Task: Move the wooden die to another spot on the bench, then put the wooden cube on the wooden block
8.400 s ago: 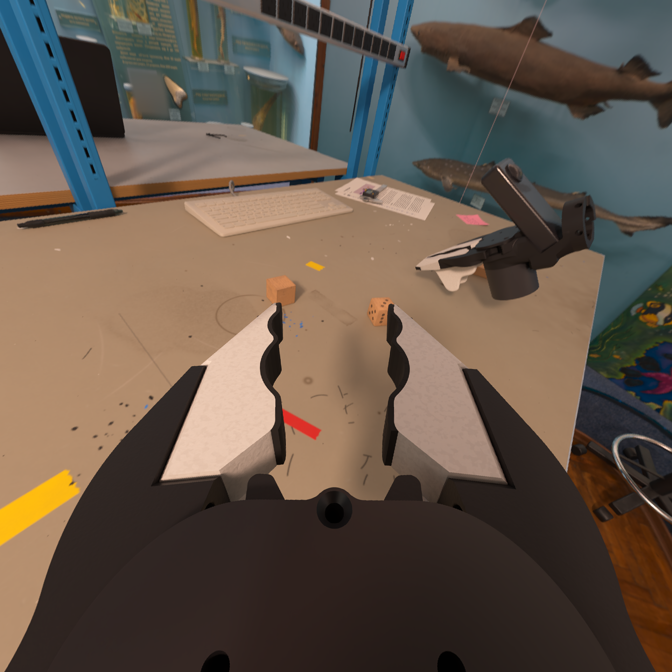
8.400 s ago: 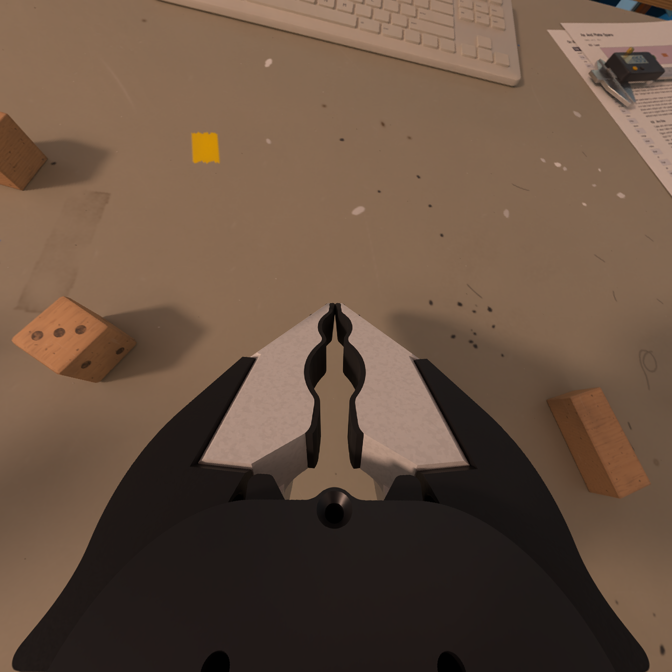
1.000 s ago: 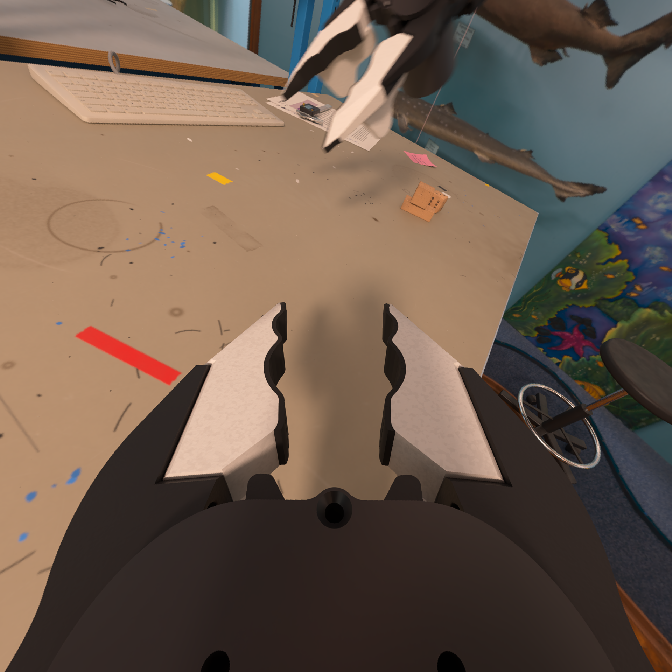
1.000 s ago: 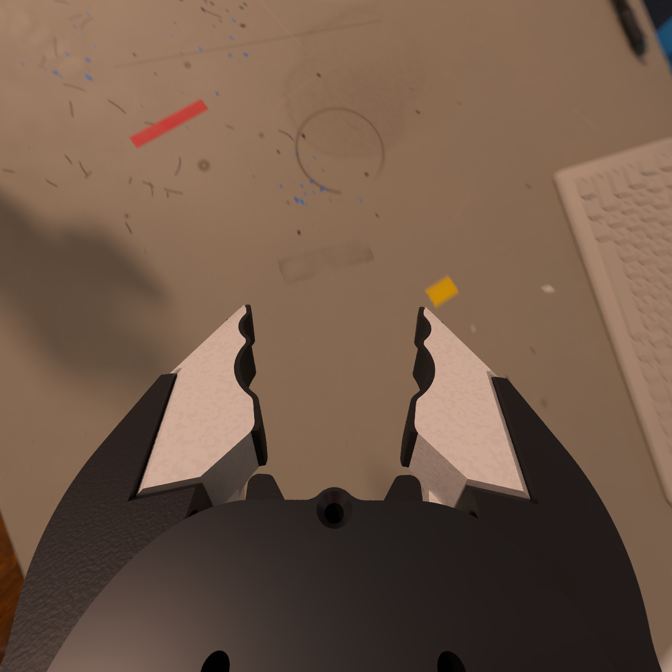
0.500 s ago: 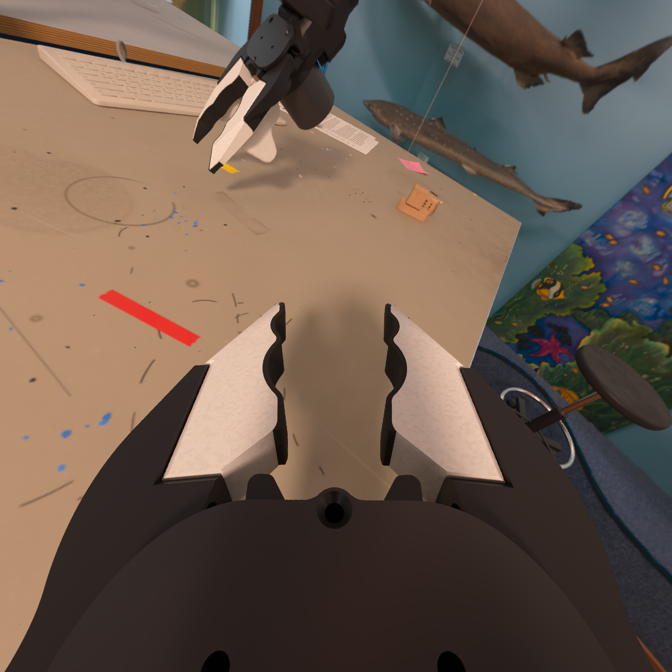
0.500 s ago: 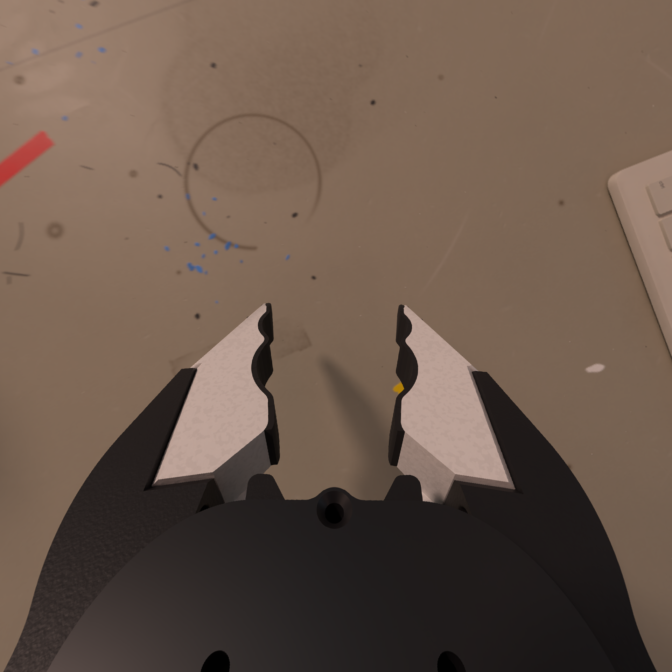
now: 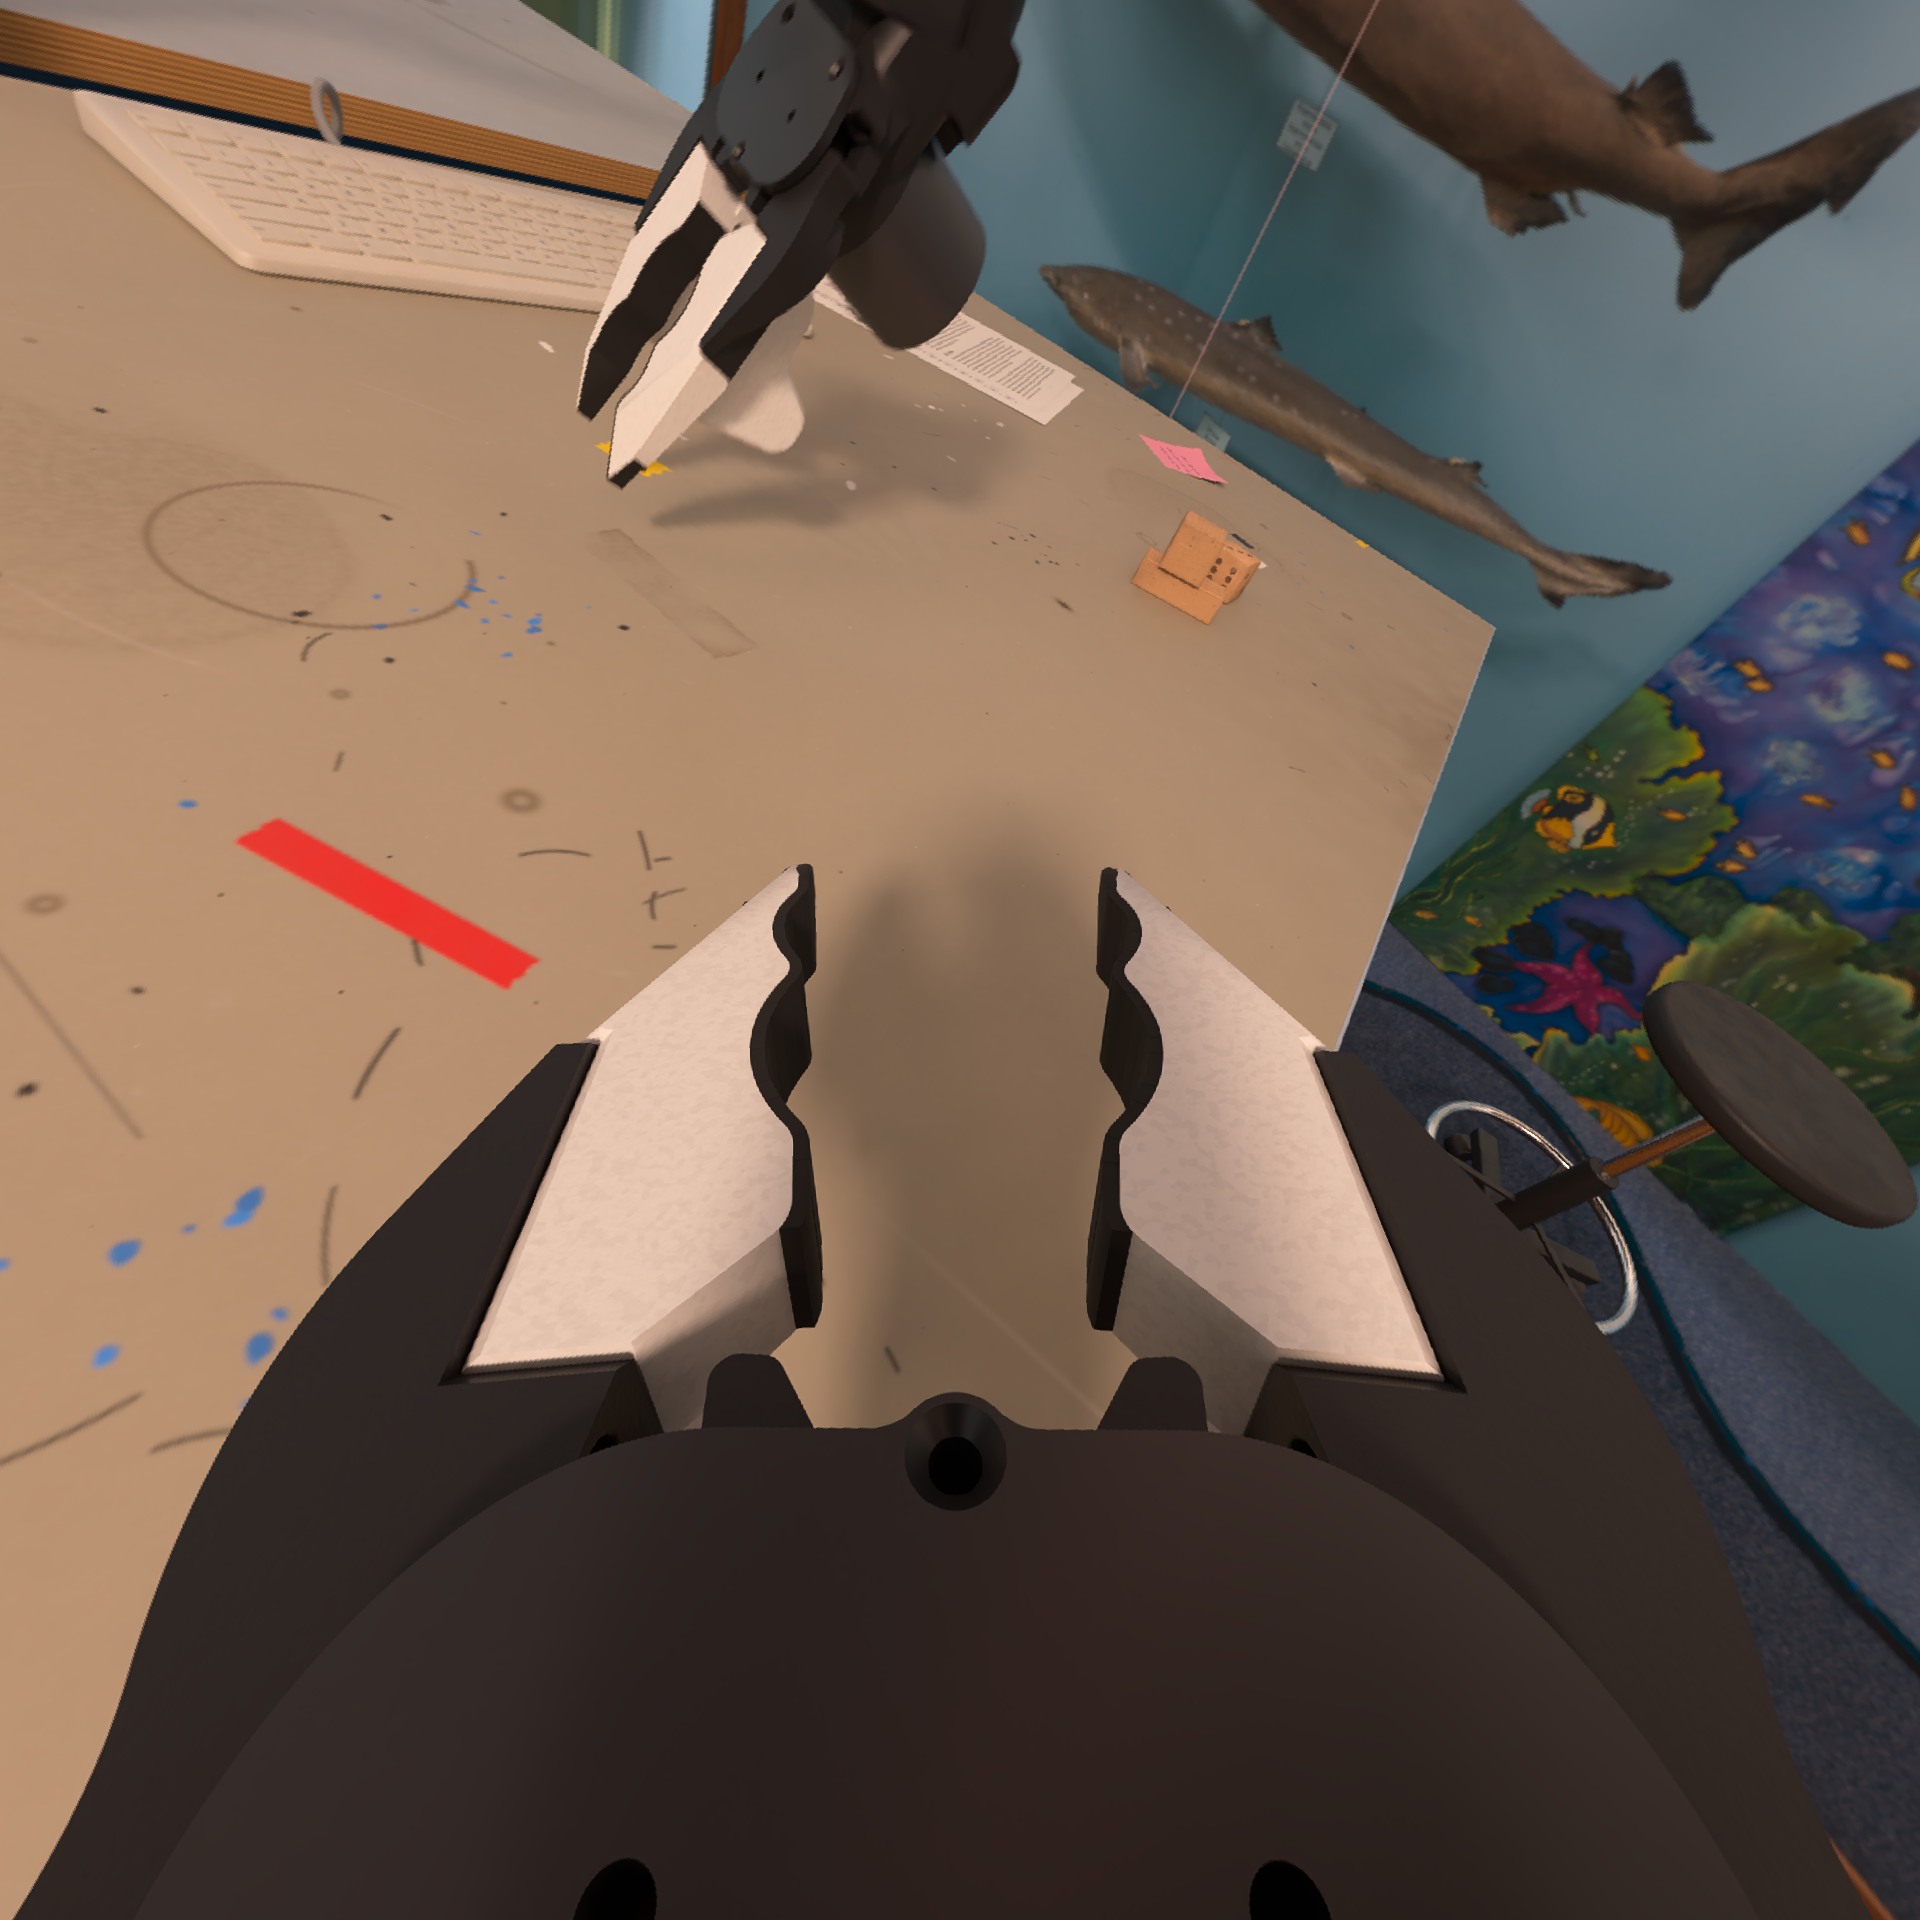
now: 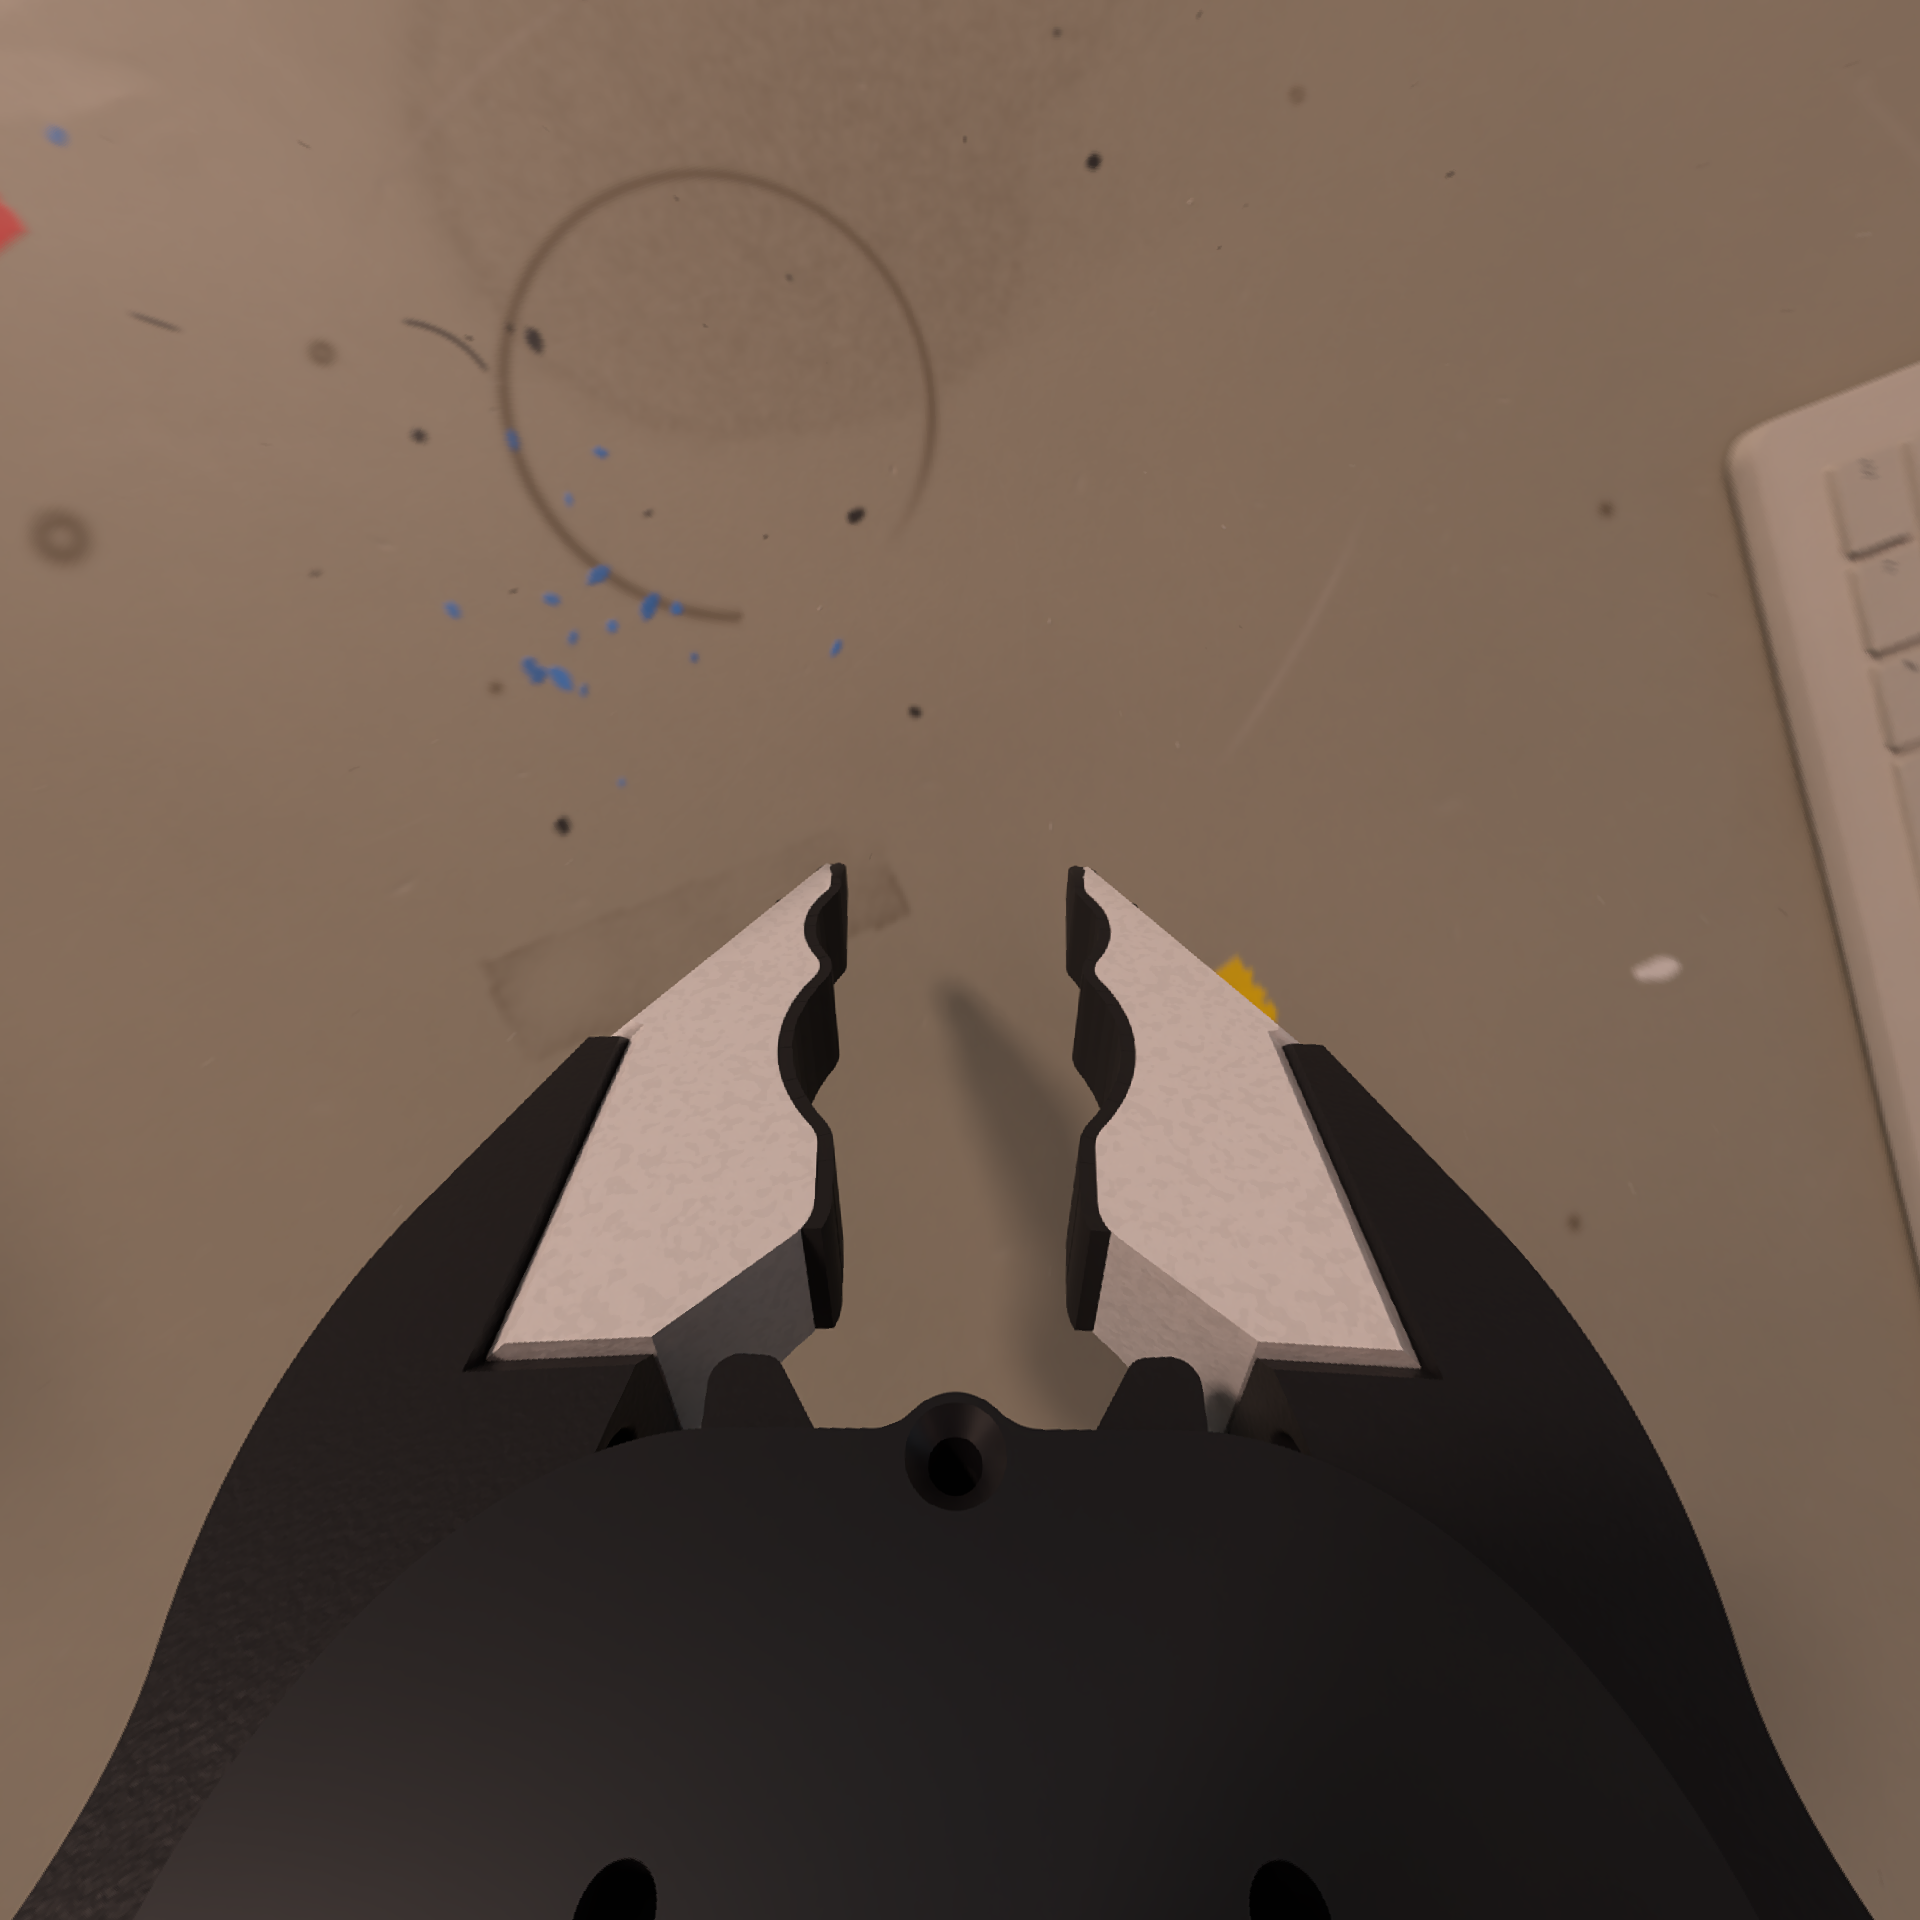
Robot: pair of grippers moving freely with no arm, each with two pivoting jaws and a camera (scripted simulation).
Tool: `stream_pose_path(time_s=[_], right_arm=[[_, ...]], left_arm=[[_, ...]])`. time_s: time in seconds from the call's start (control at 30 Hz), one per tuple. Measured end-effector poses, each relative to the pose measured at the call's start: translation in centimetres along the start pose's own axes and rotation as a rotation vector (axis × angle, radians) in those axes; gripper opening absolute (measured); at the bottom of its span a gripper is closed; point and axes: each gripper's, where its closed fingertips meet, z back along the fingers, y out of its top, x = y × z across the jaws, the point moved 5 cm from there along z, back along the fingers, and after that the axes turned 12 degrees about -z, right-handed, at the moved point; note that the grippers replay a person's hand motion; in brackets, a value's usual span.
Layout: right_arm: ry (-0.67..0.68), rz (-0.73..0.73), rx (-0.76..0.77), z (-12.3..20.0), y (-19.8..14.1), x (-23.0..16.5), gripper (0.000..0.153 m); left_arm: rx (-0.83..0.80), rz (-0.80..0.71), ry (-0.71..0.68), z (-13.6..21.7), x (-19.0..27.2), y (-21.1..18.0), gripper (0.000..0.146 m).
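Both wooden pieces now sit stacked on the block [image 7: 1179, 594] near the worktop's [image 7: 935, 707] far corner, die [image 7: 1222, 575] alongside; the task looks complete. The right gripper [image 7: 636, 416], jaws narrowing yet empty, has dropped towards the keyboard [image 7: 343, 208]; the left gripper [image 7: 954, 883] stays spread. Model sharks hang beyond.

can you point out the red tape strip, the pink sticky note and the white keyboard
red tape strip [image 7: 387, 902]: left wrist view, middle of the strip.
pink sticky note [image 7: 1182, 458]: left wrist view, centre of its top face.
white keyboard [image 7: 374, 213]: left wrist view, keys near its middle; its corner also shows in the right wrist view [image 8: 1860, 623].
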Motion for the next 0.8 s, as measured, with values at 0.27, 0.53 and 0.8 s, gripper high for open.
stream_pose_path(time_s=[0.27, 0.53, 0.8], right_arm=[[-0.048, -0.212, 0.189, 12.3, -3.6, 1.3, 0.034], [-0.367, -0.465, 0.215, 25.0, -15.3, 7.7, 0.034], [-0.533, -0.775, 0.048, 24.1, -28.6, 11.7, 0.036]], left_arm=[[-0.016, -0.023, -0.036, -0.9, 1.8, 0.2, 0.055], [-0.021, -0.061, -0.074, -1.8, 4.0, 0.6, 0.055], [-0.013, -0.073, -0.124, -3.1, 5.4, 1.2, 0.055]])
